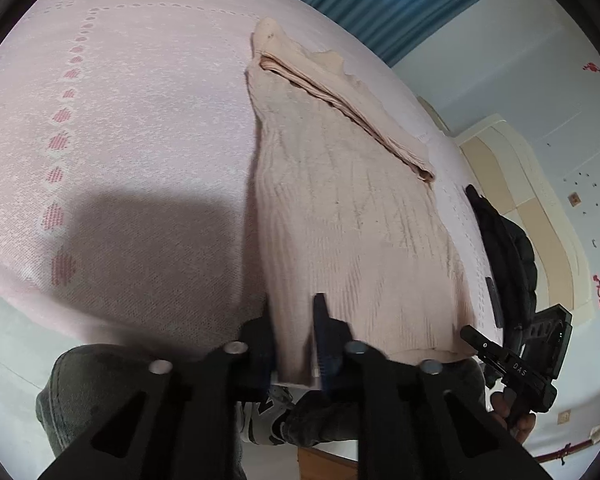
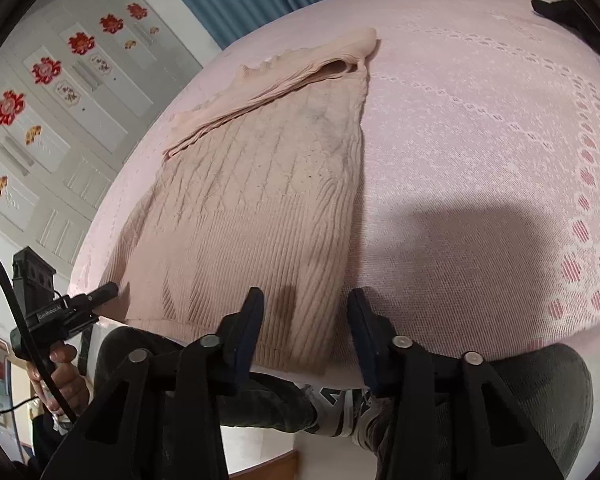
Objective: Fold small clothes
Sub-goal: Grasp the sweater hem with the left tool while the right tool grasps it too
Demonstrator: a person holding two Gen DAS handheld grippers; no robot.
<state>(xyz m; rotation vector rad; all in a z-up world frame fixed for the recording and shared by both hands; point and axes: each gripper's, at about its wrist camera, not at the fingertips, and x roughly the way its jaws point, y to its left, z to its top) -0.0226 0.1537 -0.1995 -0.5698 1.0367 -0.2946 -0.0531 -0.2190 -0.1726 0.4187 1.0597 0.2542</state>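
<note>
The pink bedspread (image 1: 120,128) covers the whole left of the scene, its woven heart border running down the far side, and the peach knit sweater (image 1: 352,216) lies flat on it with its hem at the near edge of the bed and its neck end pointing away. At the sweater's left hem corner the left gripper (image 1: 294,332) has its fingers astride the fabric edge; the knit passes between them, but the view is blurred there and I cannot tell whether they are pinched on it or only straddling it. Further right, across the body of the garment, a sleeve or side panel is already folded in as a thick ribbed band (image 2: 260,92) near the neck. At the right hem corner the right gripper (image 2: 306,332) stands with its fingers well spread, the corner lying between them and not clamped. My judgement is that the sweater is light, soft and limp, with a stretchy rib that will sag and drag on the textured bedspread rather than slide; it is not fragile, though loose knit may snag. The best hold looks to be the two hem corners, taking both layers of the doubled rib, so the hem lifts as one straight edge.
</note>
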